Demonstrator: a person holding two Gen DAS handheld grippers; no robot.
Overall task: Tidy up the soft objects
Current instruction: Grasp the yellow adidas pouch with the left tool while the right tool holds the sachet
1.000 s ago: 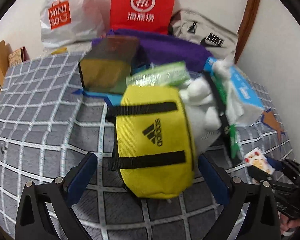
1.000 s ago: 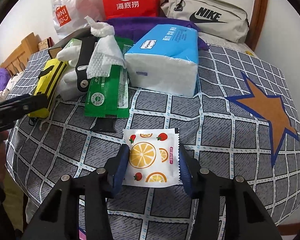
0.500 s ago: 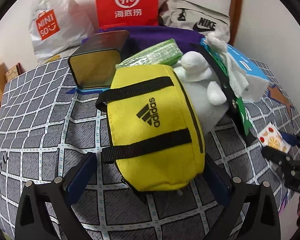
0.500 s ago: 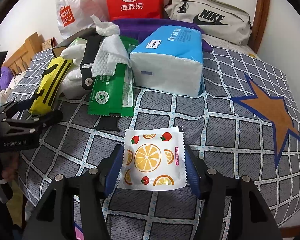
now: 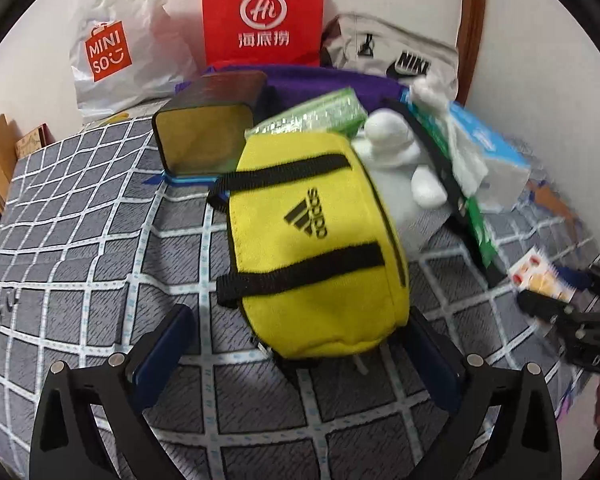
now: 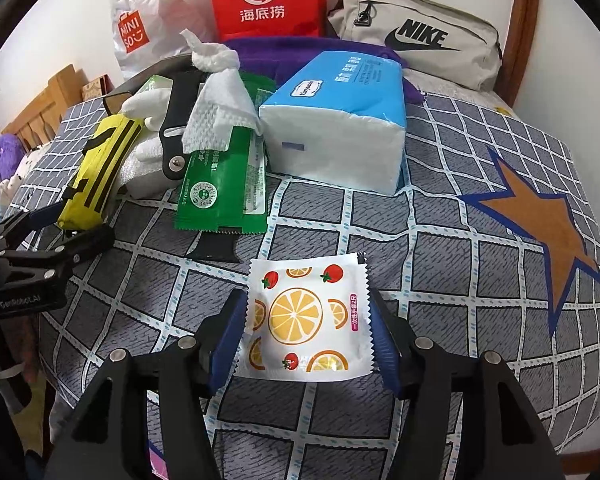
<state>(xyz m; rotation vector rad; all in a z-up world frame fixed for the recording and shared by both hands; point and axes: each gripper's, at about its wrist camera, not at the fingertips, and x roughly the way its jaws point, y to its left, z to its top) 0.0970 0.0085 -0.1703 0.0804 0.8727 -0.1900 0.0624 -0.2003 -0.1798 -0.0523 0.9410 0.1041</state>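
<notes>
Compared with a second ago, my right gripper has its jaws spread wider: they have just been opening, and the fruit-print packet lies flat on the bed between them, with a sliver of bedspread showing on each side, so the packet is released rather than pinched. The right hand itself has not shifted. On my left side the view has rolled a little, and the yellow pouch now sits more tilted in the picture than it did before. My left gripper has its jaws wide apart, standing either side of the near end of the pouch without pressing it; the pouch rests on the bed, leaning against the white plush toy. Beside the toy lie the green wipes pack, a crumpled white wipe and the blue tissue pack, the last two touching. The left view is smeared with motion blur, so the tissue pack and the far packet are hard to read there. The box behind the pouch is partly hidden, and I cannot tell what the purple cloth at the back is. The black strap runs over the plush toy, its lower end covered.
</notes>
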